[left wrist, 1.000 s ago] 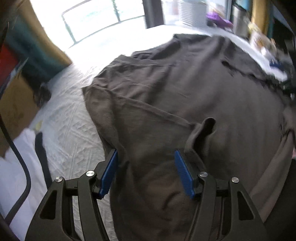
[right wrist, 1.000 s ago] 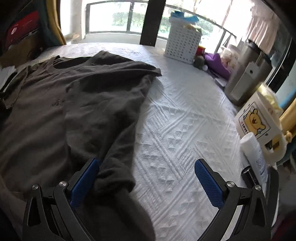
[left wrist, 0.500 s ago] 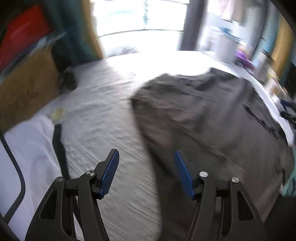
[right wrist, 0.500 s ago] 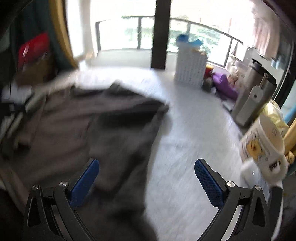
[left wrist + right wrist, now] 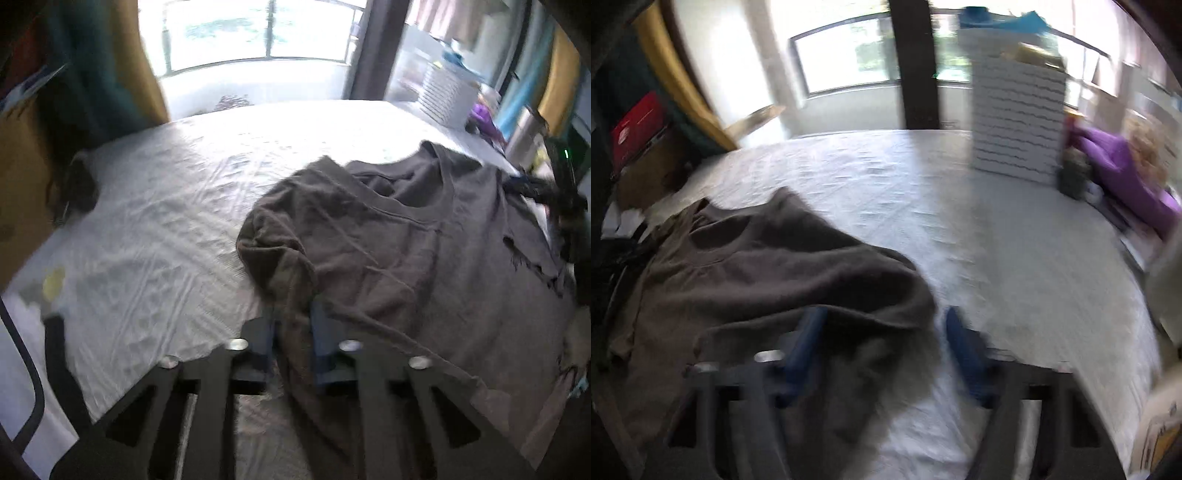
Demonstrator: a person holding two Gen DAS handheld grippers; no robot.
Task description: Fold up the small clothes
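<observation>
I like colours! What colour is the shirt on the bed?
The shirt is dark brownish-grey, plain, clearest in the left wrist view.

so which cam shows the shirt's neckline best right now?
Left wrist. The grey shirt's collar opening is fairly sharp there, with fabric pinched between the left gripper's jaws. The right wrist view shows the collar too, but motion-blurred and off to the left; the right gripper is open around the shirt's edge.

dark grey-brown shirt (image 5: 424, 251) on white textured bedspread (image 5: 166, 221). white slatted basket (image 5: 1019, 122), purple cloth (image 5: 1123, 166). blue gripper pads (image 5: 805, 343).
</observation>
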